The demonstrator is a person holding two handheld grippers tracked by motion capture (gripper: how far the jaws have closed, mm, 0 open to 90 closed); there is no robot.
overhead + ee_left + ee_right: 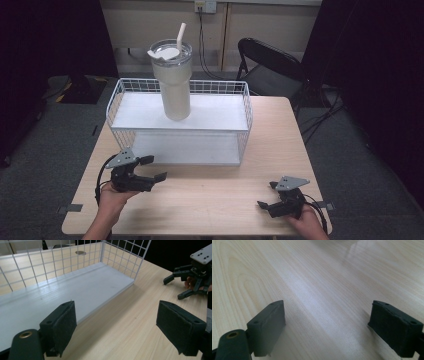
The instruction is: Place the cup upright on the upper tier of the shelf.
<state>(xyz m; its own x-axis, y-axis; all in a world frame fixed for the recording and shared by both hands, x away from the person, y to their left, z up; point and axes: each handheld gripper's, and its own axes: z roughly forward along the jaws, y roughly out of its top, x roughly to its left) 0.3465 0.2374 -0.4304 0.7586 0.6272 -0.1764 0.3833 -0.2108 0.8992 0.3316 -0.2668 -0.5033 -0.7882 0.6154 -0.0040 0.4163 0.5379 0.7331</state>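
A tall cream tumbler point(172, 82) with a clear lid and a white straw stands upright on the top shelf of a white wire rack point(220, 120). My left gripper point(155, 168) is open and empty, held just above the table at the rack's front left corner. In the left gripper view its jaws point(117, 327) stand wide apart, facing the rack's lower shelf point(62, 290). My right gripper point(266, 195) is open and empty near the table's front right; in its own view the gripper point(327, 325) looks at bare wood point(319, 277).
The wooden table point(270, 150) has bare room in front of and to the right of the rack. A black folding chair point(270, 65) stands behind the table at the right. The other gripper point(190, 277) shows far right in the left gripper view.
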